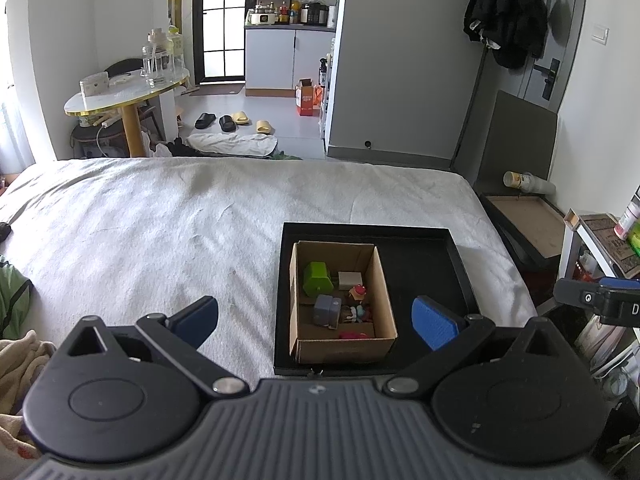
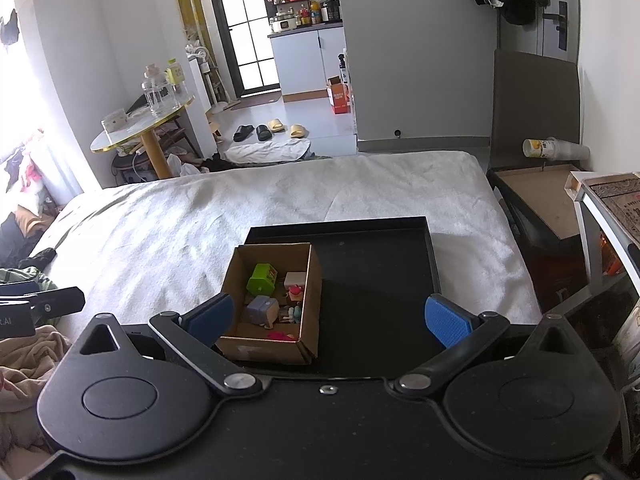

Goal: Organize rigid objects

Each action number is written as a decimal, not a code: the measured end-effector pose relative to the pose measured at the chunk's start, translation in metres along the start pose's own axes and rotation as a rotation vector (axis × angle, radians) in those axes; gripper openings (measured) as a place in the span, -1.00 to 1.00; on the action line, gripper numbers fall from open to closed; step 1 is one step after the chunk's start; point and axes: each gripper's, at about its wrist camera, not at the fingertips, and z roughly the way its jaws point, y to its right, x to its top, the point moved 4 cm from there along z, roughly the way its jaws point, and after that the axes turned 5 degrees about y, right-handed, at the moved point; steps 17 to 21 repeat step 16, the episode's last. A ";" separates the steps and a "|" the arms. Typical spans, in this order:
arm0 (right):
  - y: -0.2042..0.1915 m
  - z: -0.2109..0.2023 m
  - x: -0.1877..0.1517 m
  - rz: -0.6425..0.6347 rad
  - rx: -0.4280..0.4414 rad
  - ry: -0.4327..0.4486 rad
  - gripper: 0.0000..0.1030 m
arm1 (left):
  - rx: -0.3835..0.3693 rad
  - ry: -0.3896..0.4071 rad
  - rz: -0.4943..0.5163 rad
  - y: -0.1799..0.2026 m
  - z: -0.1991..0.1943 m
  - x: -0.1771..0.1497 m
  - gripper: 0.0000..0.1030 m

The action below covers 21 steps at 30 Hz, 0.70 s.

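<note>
A black tray (image 1: 452, 264) (image 2: 376, 280) lies on the white bed. In its left part stands an open cardboard box (image 1: 382, 300) (image 2: 310, 292) holding a green block (image 1: 316, 278) (image 2: 260, 278), a white cube (image 1: 350, 280) (image 2: 295, 279), a grey block (image 1: 326, 310) (image 2: 262, 310) and small figures. My left gripper (image 1: 316, 318) is open and empty, held above the box's near edge. My right gripper (image 2: 328, 318) is open and empty, above the tray's near part, with its left finger (image 2: 210, 318) beside the box.
The white bed cover (image 1: 160, 232) spreads to the left. Clothes (image 1: 16, 360) lie at the near left. A dark side table (image 1: 528, 224) and a shelf (image 1: 600, 240) stand at the right of the bed. A round table (image 1: 124, 92) stands beyond the bed.
</note>
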 end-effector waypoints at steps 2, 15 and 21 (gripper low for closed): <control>0.000 0.000 0.000 0.001 0.001 -0.001 1.00 | -0.006 -0.003 -0.001 0.000 0.000 -0.001 0.99; 0.000 0.001 -0.002 0.003 -0.007 -0.005 1.00 | -0.015 -0.007 0.005 0.000 0.001 -0.001 0.99; 0.000 0.002 -0.002 0.003 -0.010 -0.007 1.00 | -0.018 -0.009 0.004 0.000 0.001 -0.002 0.99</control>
